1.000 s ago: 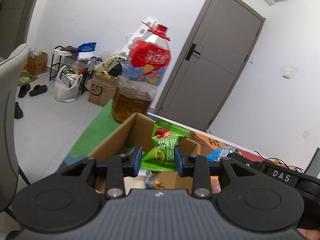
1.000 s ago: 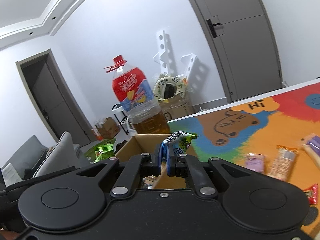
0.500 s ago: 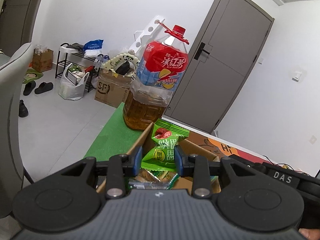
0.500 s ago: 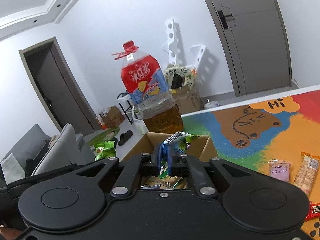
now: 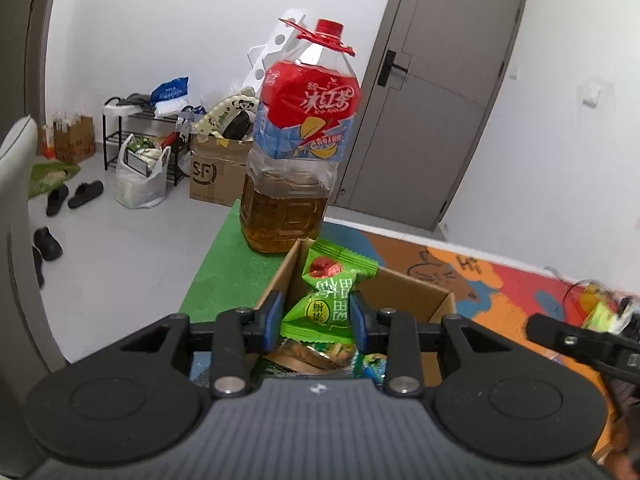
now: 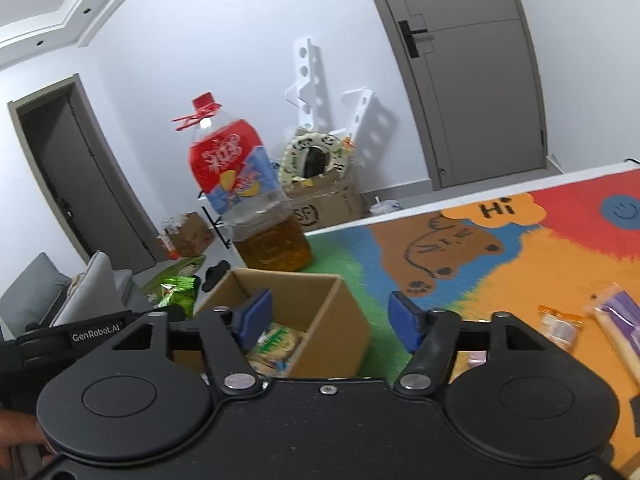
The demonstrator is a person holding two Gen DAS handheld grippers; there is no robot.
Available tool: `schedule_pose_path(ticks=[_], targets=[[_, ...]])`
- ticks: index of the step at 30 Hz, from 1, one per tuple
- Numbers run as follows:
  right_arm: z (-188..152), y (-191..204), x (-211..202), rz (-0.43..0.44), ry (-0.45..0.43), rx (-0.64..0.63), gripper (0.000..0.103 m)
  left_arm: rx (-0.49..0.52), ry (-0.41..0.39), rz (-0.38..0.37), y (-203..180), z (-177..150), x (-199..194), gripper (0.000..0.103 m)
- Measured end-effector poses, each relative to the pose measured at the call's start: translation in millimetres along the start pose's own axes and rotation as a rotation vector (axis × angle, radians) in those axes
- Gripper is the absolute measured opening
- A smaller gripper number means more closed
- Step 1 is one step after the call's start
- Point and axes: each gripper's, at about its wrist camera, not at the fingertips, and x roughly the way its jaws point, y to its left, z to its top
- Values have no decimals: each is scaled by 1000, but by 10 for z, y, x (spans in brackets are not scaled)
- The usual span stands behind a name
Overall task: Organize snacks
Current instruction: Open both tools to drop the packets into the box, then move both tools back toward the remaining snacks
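The left gripper (image 5: 316,314) is gripping a green snack packet (image 5: 326,308) over the cardboard box (image 6: 320,320). The right gripper (image 6: 330,320) is empty, its fingers having just been opening above the table (image 6: 520,272).

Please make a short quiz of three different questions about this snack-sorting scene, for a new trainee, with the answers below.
1. True or false: the right gripper is clamped on a packet.
2. What is between the left gripper's pads? A) purple packet B) green snack packet C) bottle cap
3. What stands just beyond the cardboard box on the mat?

Key
1. False: its jaws have just been opening and nothing is between them.
2. B
3. The big iced-tea bottle.
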Motion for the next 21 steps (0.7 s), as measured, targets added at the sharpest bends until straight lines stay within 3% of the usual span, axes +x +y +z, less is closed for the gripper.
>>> schedule_pose_path(ticks=[4,5,6,8,14,21], targets=[[-34,-120,-83,-55,2,4,92,0,50,-6,-54,-10,16,44],[-38,-163,-113,-71,1,9,95,8,48,-5,-83,-10,-7,52],[-40,-198,-141,-84,-1,13,96,20,46,1,-127,-4,-33,60],[-43,-290,-213,-104,-2,21,97,30,40,-3,-192,14,-86,65],[-75,-567,-407,-150,3,54,99,87,30,-32,-478,52,-237,72],[-100,-879,-558,-221,2,77,99,156,52,-65,-880,8,-258,72]])
